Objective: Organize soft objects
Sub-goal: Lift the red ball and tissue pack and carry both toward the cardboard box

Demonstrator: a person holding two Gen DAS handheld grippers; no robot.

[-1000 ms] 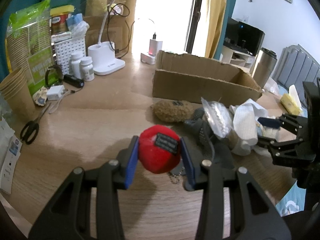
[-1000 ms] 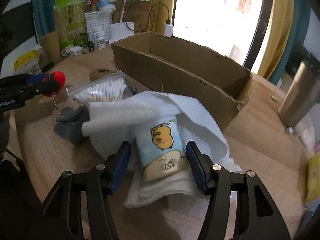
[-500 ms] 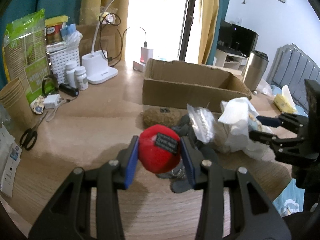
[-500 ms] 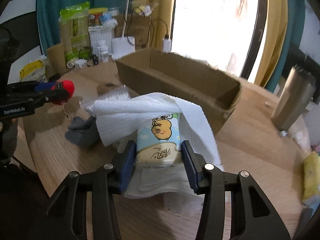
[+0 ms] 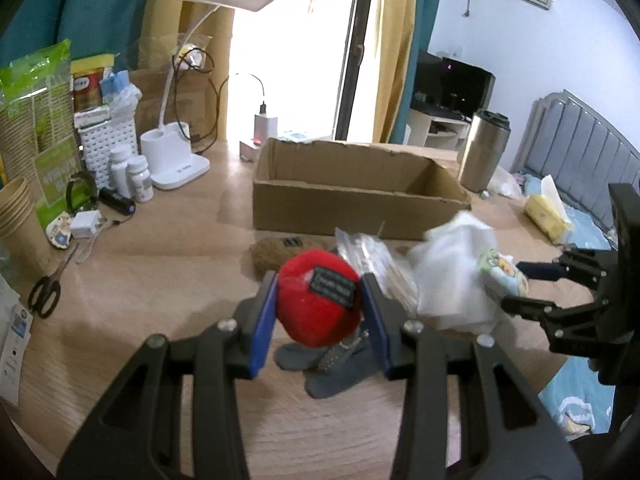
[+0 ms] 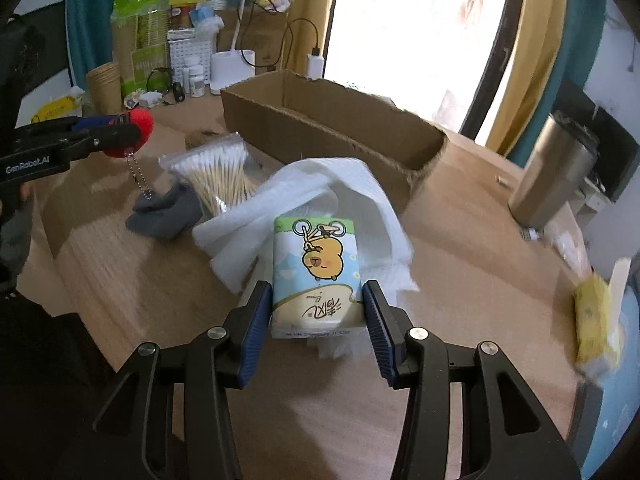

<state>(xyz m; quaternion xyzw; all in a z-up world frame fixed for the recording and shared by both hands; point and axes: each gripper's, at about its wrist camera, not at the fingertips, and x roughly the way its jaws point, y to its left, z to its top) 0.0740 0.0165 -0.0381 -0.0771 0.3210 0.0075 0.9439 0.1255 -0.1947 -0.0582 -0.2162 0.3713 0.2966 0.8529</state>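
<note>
Softness is being judged: red plush ball [image 5: 318, 305] is being squeezed across its middle by left gripper [image 5: 319, 312], tissue pack [image 6: 317, 276] by right gripper [image 6: 317, 320].

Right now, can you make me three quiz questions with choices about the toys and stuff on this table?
1. Where is the open brown cardboard box?
A. behind the pile
B. on the floor
C. under the lamp base

2. What colour is the round plush ball in the left gripper?
A. yellow
B. red
C. green

3. What is the right gripper doing?
A. hanging empty
B. holding scissors
C. gripping a cartoon tissue pack

Answers: 1 A, the box stands beyond the cotton swabs and grey sock. 2 B, the plush is bright red. 3 C, both pads press the pack's sides.
</note>
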